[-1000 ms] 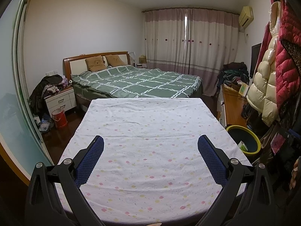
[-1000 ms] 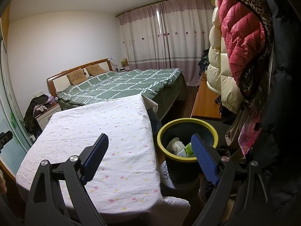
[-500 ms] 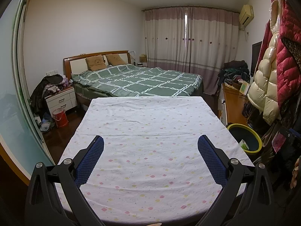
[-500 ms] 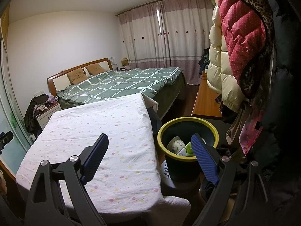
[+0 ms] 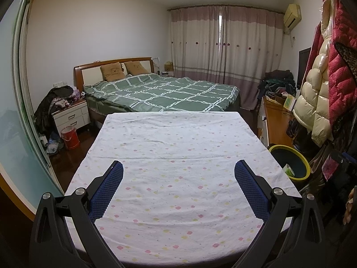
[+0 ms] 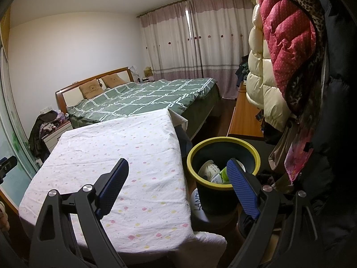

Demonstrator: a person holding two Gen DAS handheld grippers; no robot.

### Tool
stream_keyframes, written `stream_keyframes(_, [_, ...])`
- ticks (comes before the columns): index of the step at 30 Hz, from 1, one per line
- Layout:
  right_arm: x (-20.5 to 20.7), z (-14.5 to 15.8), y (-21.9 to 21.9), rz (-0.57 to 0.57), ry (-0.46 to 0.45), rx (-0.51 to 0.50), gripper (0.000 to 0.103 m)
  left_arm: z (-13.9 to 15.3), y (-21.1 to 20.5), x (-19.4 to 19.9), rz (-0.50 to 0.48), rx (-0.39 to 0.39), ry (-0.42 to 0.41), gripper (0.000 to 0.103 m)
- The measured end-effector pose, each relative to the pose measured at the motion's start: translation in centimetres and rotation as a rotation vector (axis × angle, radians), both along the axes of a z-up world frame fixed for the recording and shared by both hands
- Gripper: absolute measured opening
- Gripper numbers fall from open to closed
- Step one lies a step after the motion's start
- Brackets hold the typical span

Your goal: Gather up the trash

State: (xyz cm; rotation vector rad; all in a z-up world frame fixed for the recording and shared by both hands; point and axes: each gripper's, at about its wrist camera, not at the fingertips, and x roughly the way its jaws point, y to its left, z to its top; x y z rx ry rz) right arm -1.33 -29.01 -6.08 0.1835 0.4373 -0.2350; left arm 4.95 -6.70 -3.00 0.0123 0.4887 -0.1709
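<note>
A dark bin with a yellow rim stands on the floor at the right of a table covered with a white spotted cloth. White cups and green-white packaging lie inside it. My right gripper is open and empty, its right finger over the bin's near rim. My left gripper is open and empty above the cloth. The bin shows at the right in the left wrist view, with a green scrap inside.
A bed with a green checked cover lies beyond the table. Puffy coats hang at the right above a wooden cabinet. A nightstand and a red bucket stand at the left.
The left wrist view has drawn back and risen slightly, so the bin sits further right and lower. The right gripper has barely moved. Both stay open.
</note>
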Motion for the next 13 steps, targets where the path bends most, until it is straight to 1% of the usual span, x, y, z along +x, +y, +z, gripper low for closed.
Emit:
stream_keyframes(4, [0.2, -0.3, 0.1, 0.005, 0.005, 0.003, 0.085, -0.2, 0.1, 0.1, 0.008, -0.002, -0.006, 0.098])
stream_keyframes(6, [0.6, -0.4, 0.2, 0.013, 0.008, 0.006, 0.085, -0.4, 0.1, 0.5, 0.007, -0.001, 0.010, 0.098])
stream_keyframes(7, [0.9, -0.4, 0.1, 0.017, 0.009, 0.010, 0.089, -0.6, 0.1, 0.8, 0.008, -0.003, 0.023, 0.098])
stream_keyframes(8, [1.5, -0.4, 0.2, 0.031, 0.008, 0.021, 0.092, -0.7, 0.2, 1.4, 0.009, -0.007, 0.042, 0.098])
stream_keyframes(10, [3.0, -0.5, 0.6, 0.073, 0.019, 0.041, 0.094, -1.1, 0.2, 2.8, 0.012, -0.005, 0.064, 0.098])
stream_keyframes(13, [6.6, -1.0, 1.7, 0.143, 0.055, 0.065, 0.095, -2.3, 0.4, 6.1, 0.036, 0.027, 0.102, 0.098])
